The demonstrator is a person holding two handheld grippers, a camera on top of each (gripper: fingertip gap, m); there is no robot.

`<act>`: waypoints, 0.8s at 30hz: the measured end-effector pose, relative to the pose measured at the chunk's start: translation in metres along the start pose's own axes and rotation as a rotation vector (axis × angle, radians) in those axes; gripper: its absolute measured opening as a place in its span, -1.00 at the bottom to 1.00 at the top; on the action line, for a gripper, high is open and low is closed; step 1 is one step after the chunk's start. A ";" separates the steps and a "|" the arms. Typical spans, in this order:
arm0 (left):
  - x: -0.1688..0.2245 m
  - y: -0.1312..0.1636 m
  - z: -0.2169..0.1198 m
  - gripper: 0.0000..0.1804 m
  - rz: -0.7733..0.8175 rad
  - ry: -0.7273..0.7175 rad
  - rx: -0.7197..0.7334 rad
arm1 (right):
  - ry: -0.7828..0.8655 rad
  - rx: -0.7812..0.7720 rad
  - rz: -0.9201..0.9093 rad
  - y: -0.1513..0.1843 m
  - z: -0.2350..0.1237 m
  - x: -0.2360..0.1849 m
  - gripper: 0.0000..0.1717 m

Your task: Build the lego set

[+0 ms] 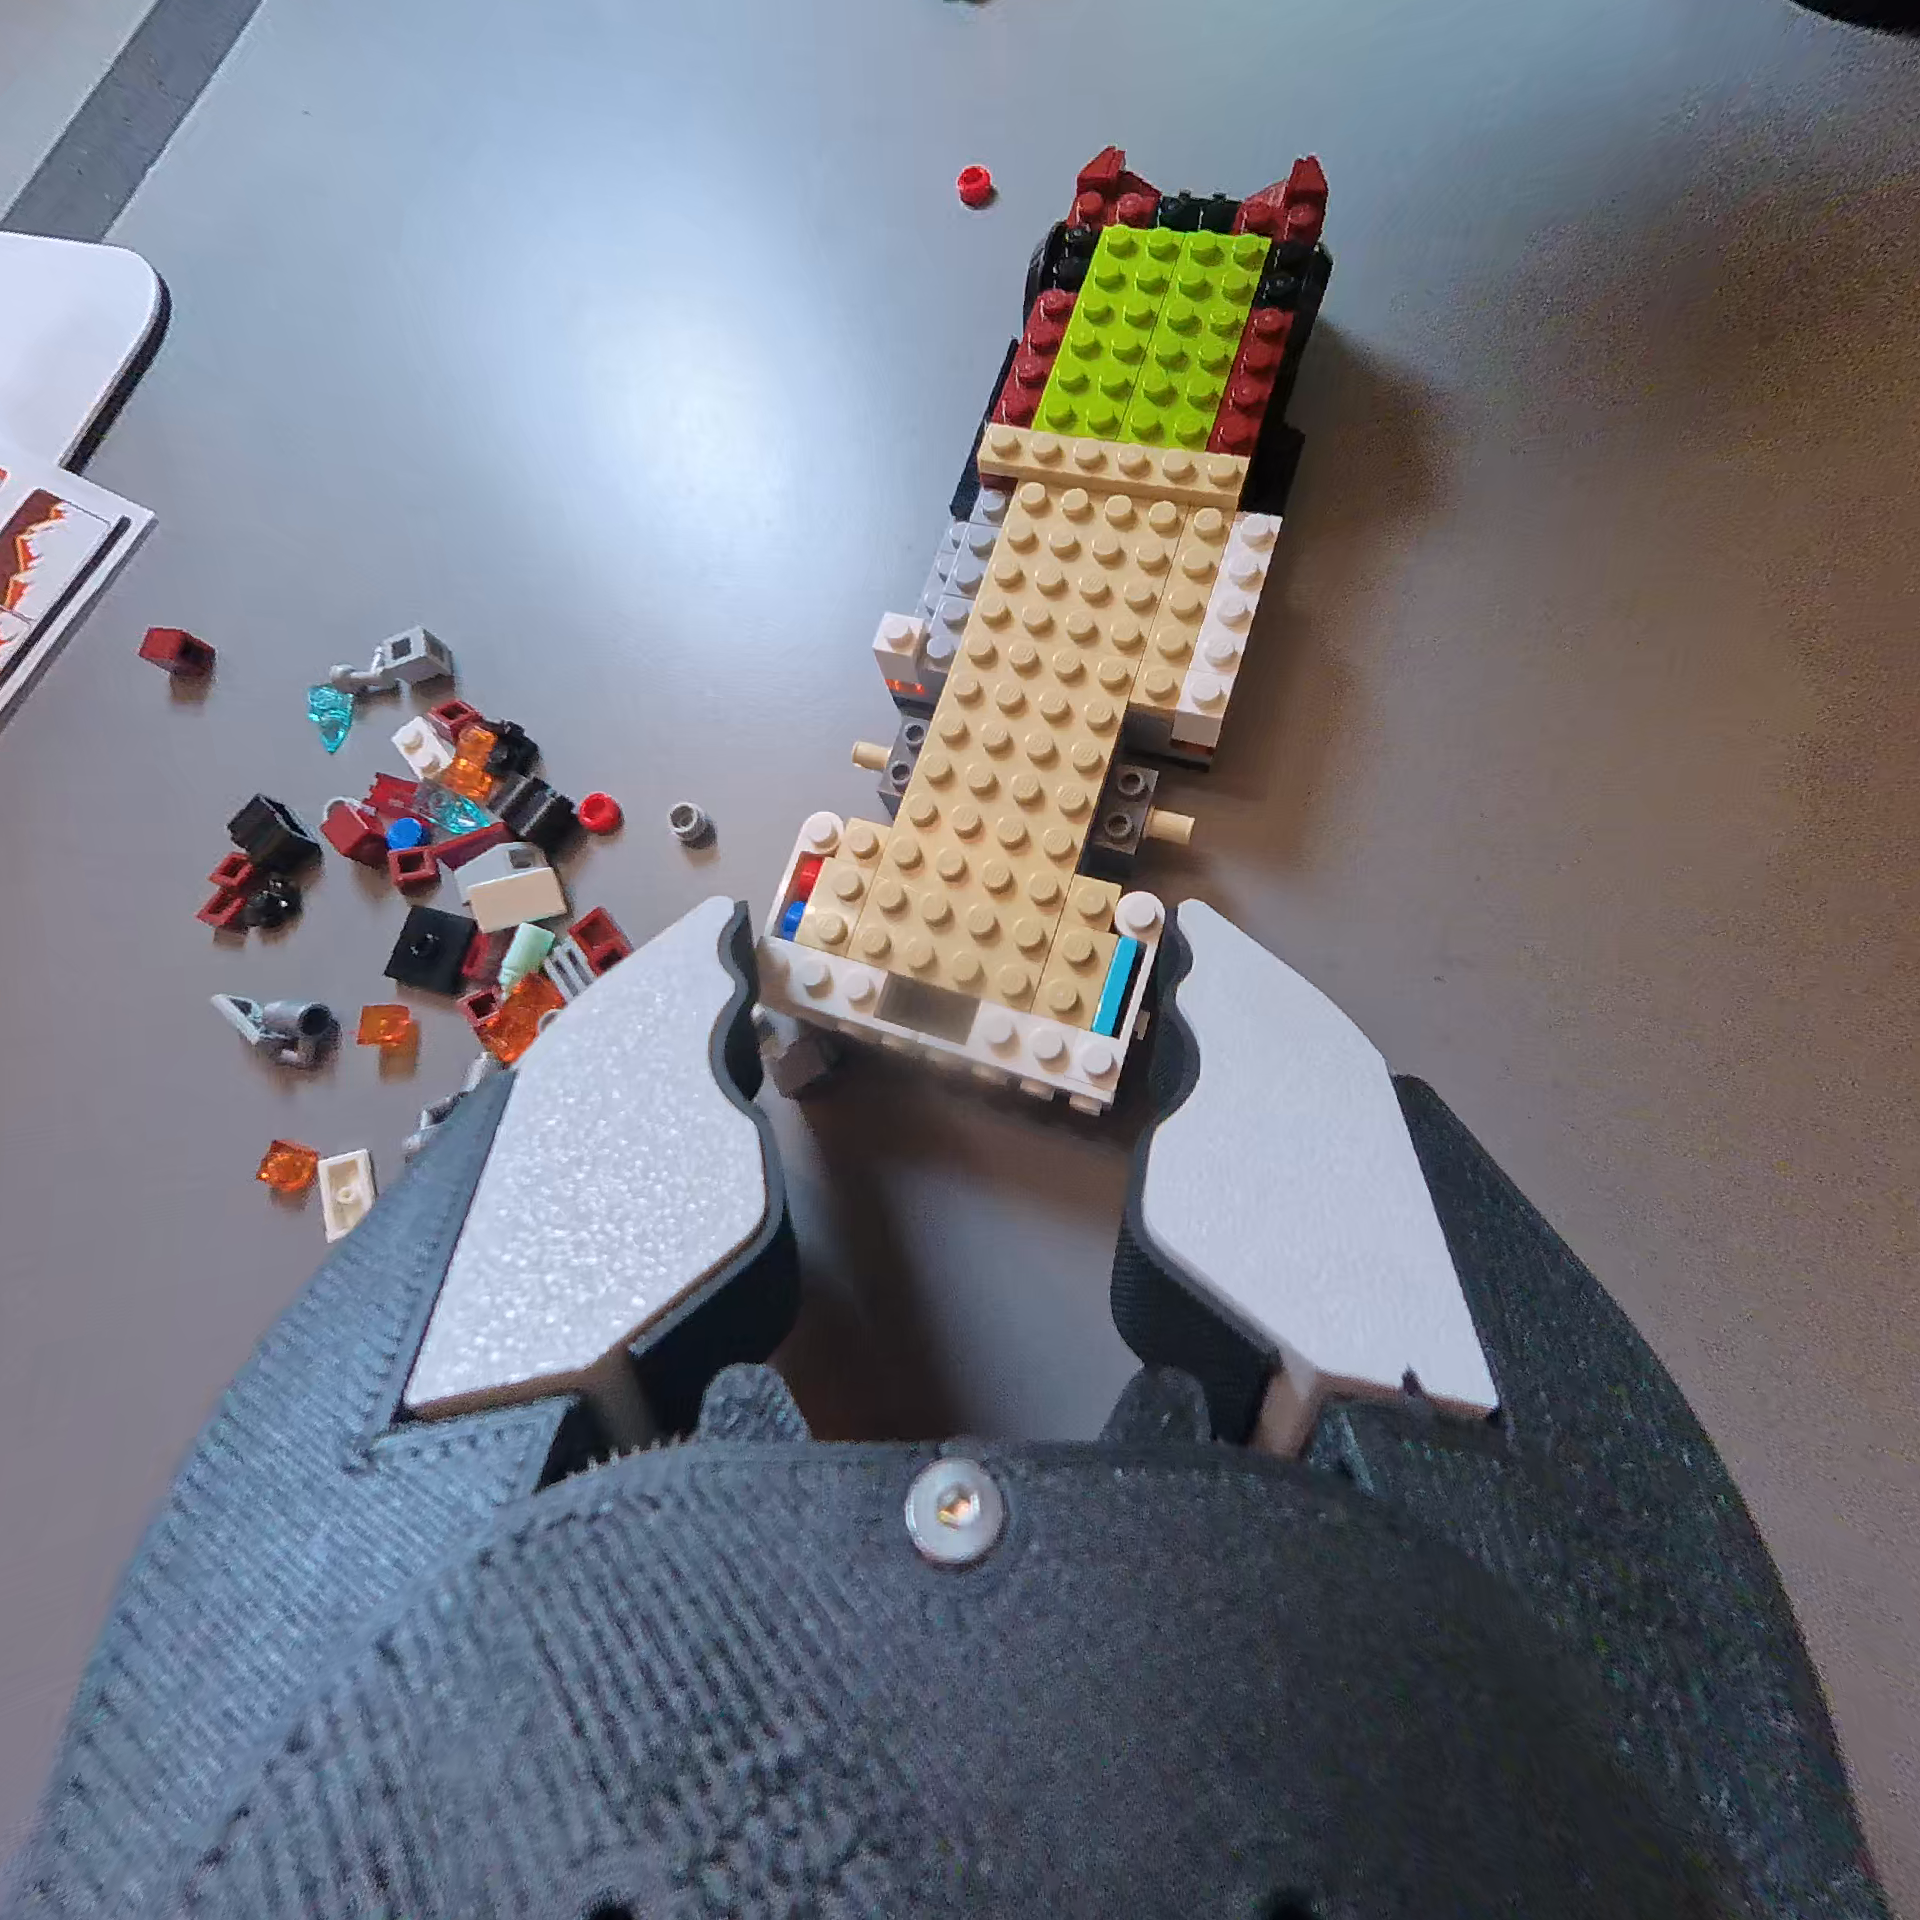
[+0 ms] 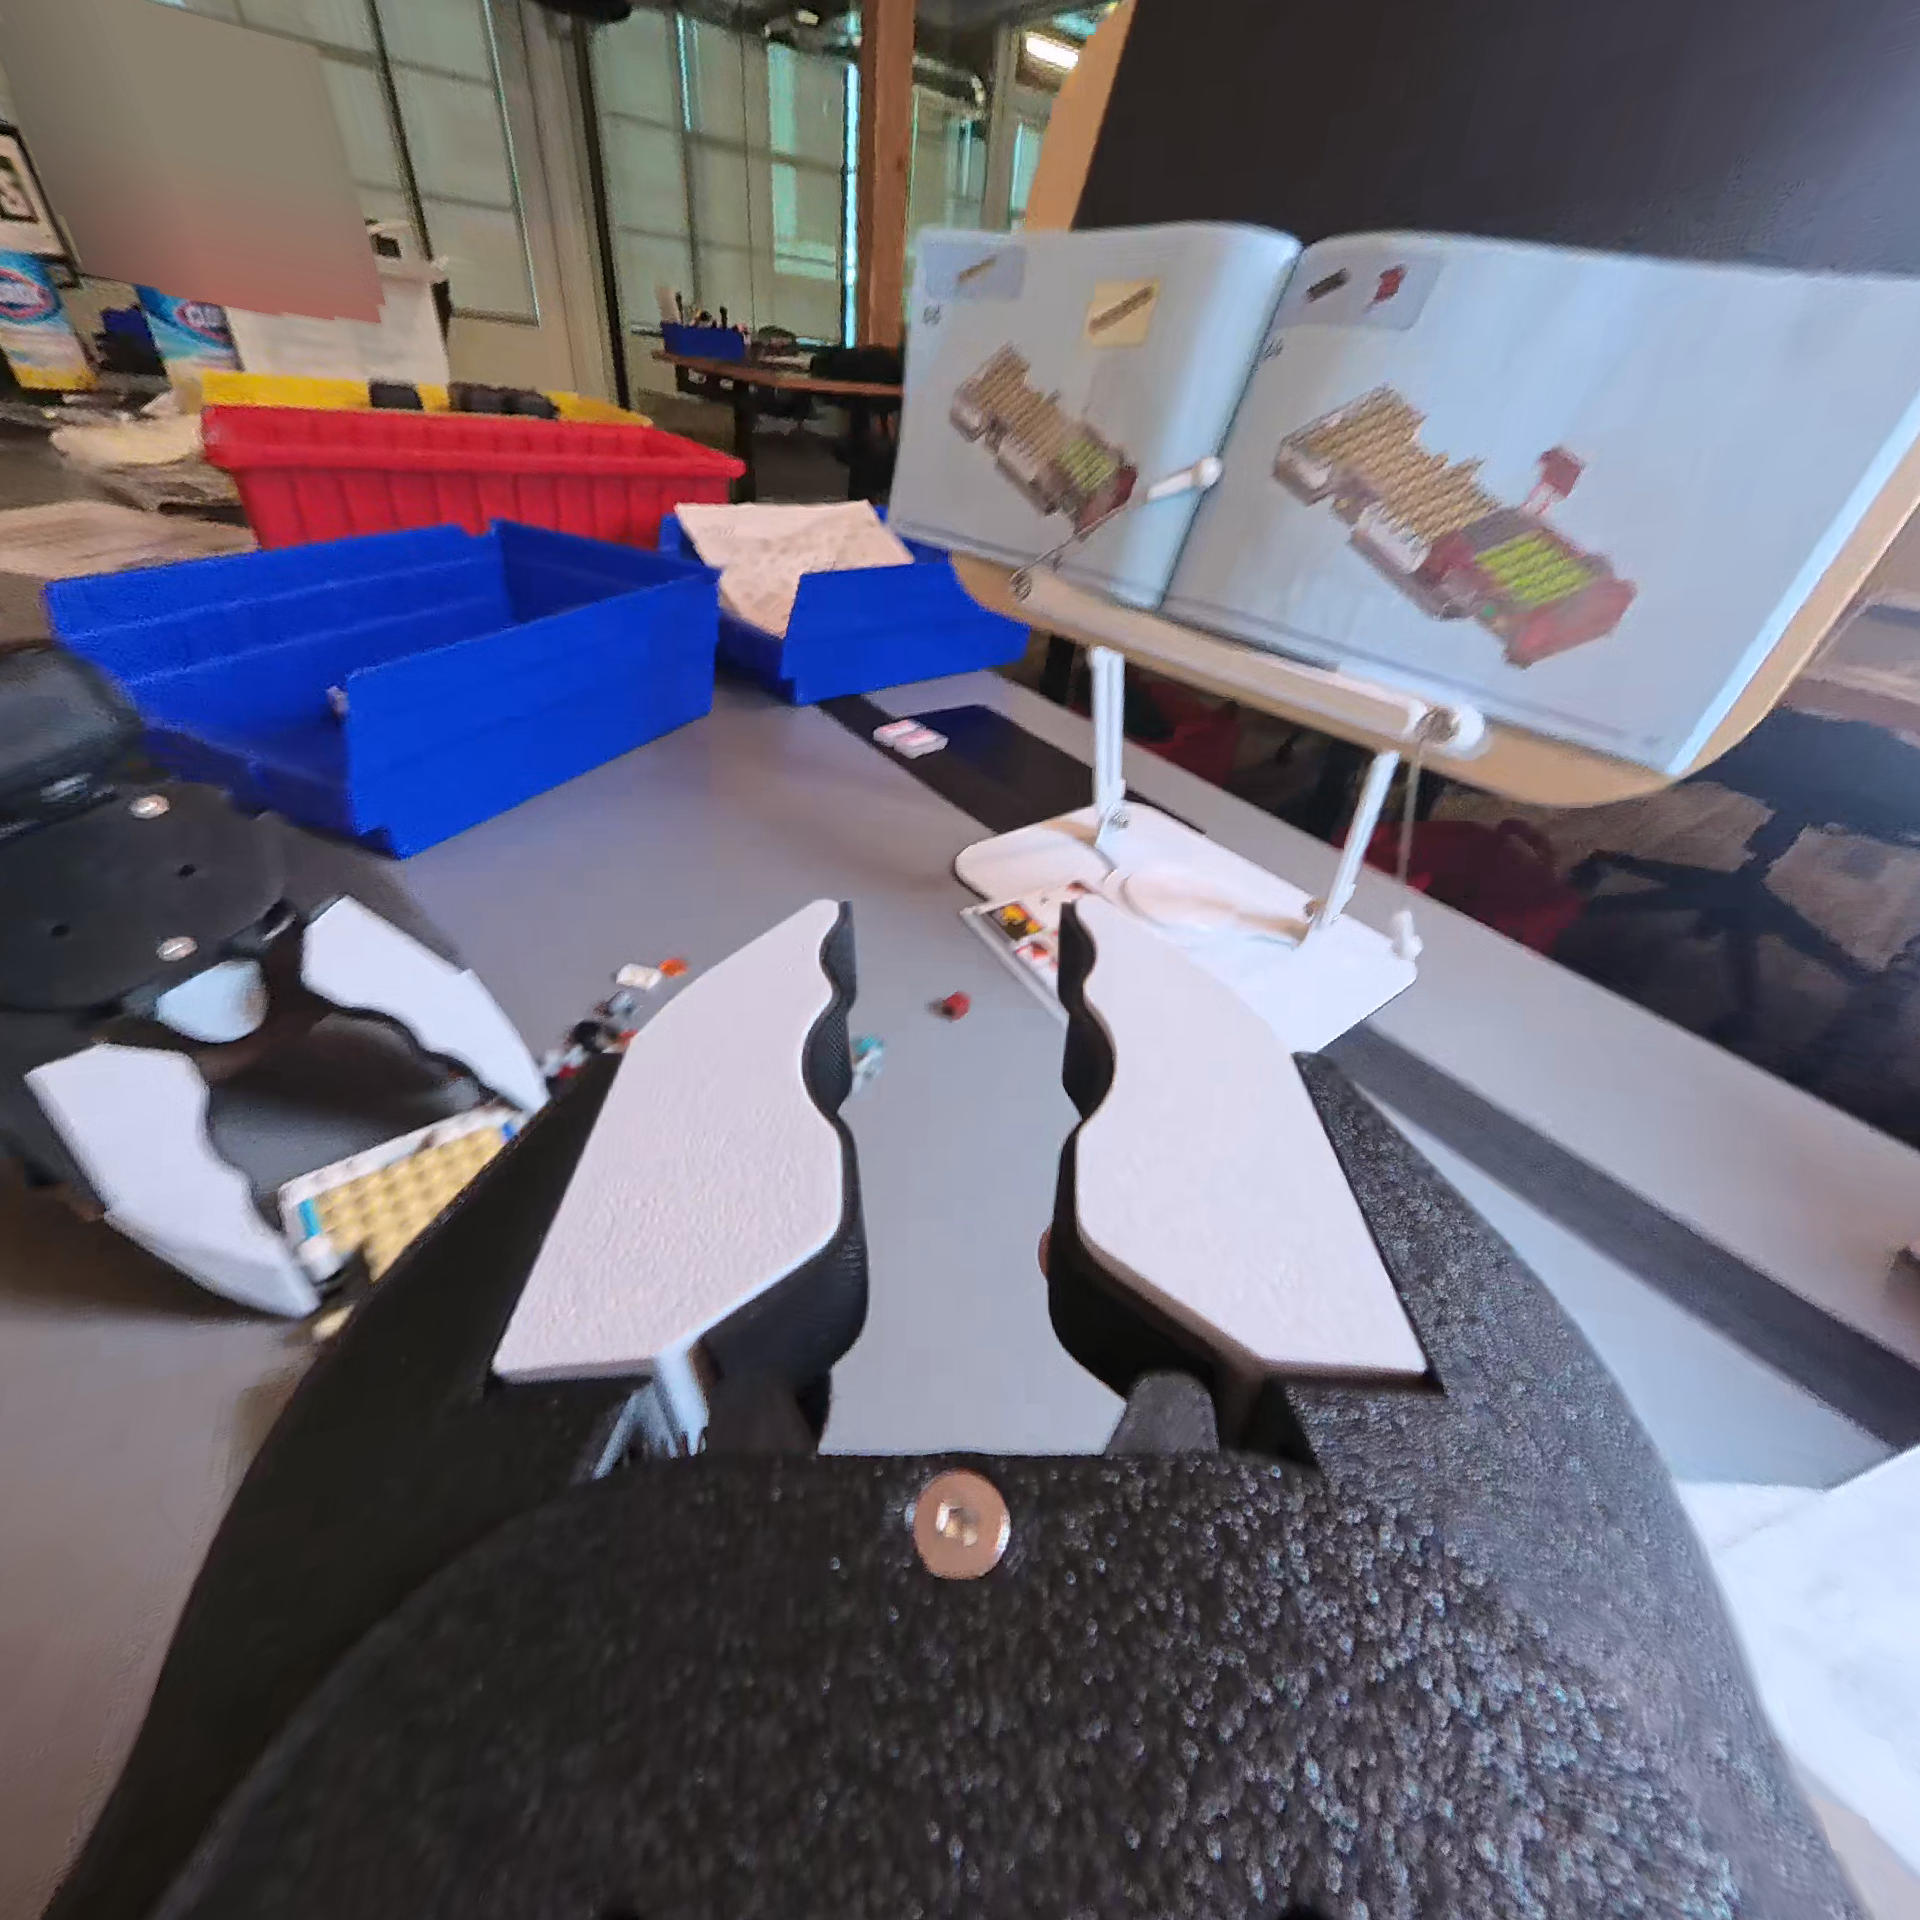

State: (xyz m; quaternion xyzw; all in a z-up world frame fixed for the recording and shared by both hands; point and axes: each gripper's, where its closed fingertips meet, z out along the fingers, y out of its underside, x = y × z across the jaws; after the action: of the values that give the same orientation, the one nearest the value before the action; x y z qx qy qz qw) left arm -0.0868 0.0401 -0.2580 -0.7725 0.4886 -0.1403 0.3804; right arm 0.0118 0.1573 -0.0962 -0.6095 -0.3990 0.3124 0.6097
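A long brick model (image 1: 1049, 727) with a tan studded top, a lime green patch and dark red far end lies on the grey table (image 1: 520, 364). My left gripper (image 1: 956, 935) is shut on the model's near white end, one pad against each side. The right wrist view shows the same grip from the side, with the left gripper (image 2: 405, 1195) around the model (image 2: 416, 1184). My right gripper (image 2: 958, 925) hangs above the table, open, with nothing between its fingers. A small dark red brick (image 2: 953, 1005) lies on the table beyond them.
A pile of small loose bricks (image 1: 436, 862) lies left of the model, with a red stud (image 1: 974, 184) and a grey stud (image 1: 689, 823) apart. An open booklet (image 2: 1351, 447) rests on a white stand (image 2: 1195, 894). Blue bins (image 2: 395, 665) and a red bin (image 2: 468, 468) stand behind. Tip to tip, the grippers are about 20 cm apart.
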 end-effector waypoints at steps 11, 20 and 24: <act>-0.001 -0.001 0.000 -0.18 0.029 0.040 0.052 | 0.161 0.120 -0.177 -0.076 0.090 0.118 -1.00; -0.001 -0.003 0.000 -0.19 0.014 0.071 0.091 | 0.099 0.125 -0.216 -0.096 0.169 0.132 -1.00; -0.001 -0.003 -0.001 -0.19 0.011 0.077 0.099 | 0.085 0.141 -0.210 -0.105 0.191 0.125 -1.00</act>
State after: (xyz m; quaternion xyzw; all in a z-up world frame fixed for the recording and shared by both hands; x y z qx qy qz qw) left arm -0.0857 0.0414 -0.2555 -0.7443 0.4995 -0.1919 0.3996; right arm -0.1043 0.3534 0.0099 -0.5328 -0.4113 0.2479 0.6968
